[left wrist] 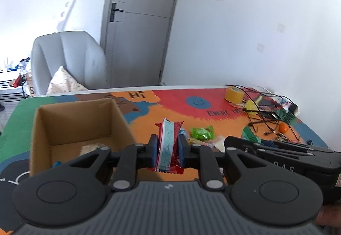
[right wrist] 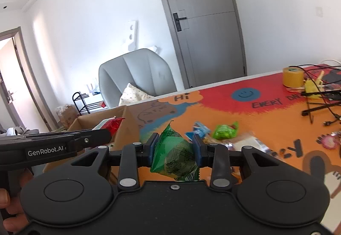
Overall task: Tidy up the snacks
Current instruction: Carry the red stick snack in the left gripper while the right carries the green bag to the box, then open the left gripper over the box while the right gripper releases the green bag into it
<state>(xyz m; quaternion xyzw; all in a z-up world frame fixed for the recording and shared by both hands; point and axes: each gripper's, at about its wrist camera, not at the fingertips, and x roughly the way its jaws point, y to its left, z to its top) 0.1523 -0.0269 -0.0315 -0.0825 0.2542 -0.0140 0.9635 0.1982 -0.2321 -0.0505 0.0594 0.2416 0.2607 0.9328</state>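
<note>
My left gripper (left wrist: 168, 147) is shut on a red snack bar wrapper (left wrist: 169, 143), held on edge above the table, just right of an open cardboard box (left wrist: 119, 115). The box holds a few snacks on its floor (left wrist: 91, 147). My right gripper (right wrist: 176, 147) is shut on a green snack packet (right wrist: 173, 156), held above the orange mat. In the right wrist view the left gripper with its red wrapper (right wrist: 114, 125) sits over the box (right wrist: 127, 124). Loose snacks lie on the mat: a bright green packet (left wrist: 201, 132) (right wrist: 224, 131) and a blue packet (right wrist: 200, 130).
A colourful mat (left wrist: 191, 111) covers the table. A yellow tape roll (left wrist: 234, 94), black cables (left wrist: 264, 115) and a small orange object (left wrist: 283, 127) clutter the far right. A grey armchair (left wrist: 68, 58) with a cushion stands behind the table, by a grey door (left wrist: 140, 22).
</note>
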